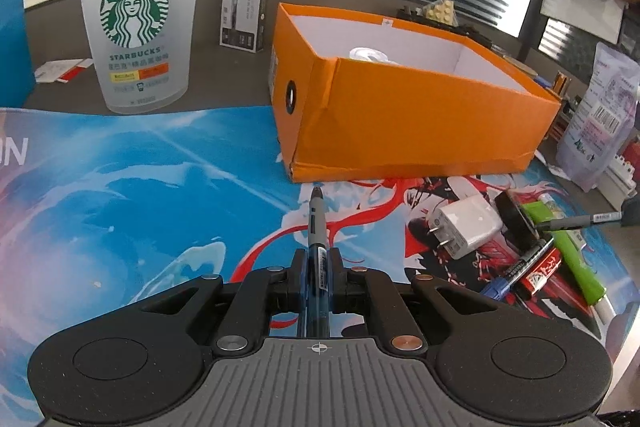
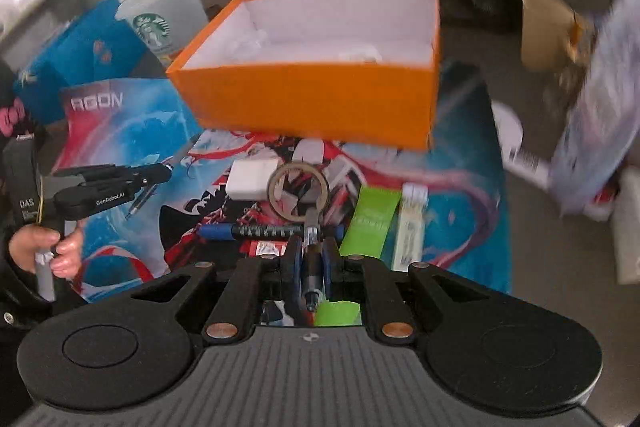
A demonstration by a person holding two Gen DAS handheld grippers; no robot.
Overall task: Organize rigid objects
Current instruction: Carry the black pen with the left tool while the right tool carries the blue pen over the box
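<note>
The left tool (image 1: 316, 259) is clamped on a blue pen (image 1: 316, 227) whose tip points at the orange box (image 1: 400, 115), just short of its near wall. The right tool (image 2: 312, 259) grips a grey pen (image 2: 311, 247) above the clutter in front of that box, over the tape ring (image 2: 298, 193).

The open top of the orange box (image 1: 420, 115) is clear from above, its white inside mostly bare. In front of it, the left part of the printed mat (image 1: 140, 187) lies free, a wide lane up to the box's near wall. To the right the mat is crowded: a white charger (image 1: 468, 223), a tape roll (image 1: 516, 223), a green tube (image 1: 576, 259) and markers (image 1: 520, 271) packed together. A Starbucks cup (image 1: 136, 27) and a pen carton (image 1: 244, 7) stand left of the box; a plastic pouch (image 1: 604, 123) walls the right.
</note>
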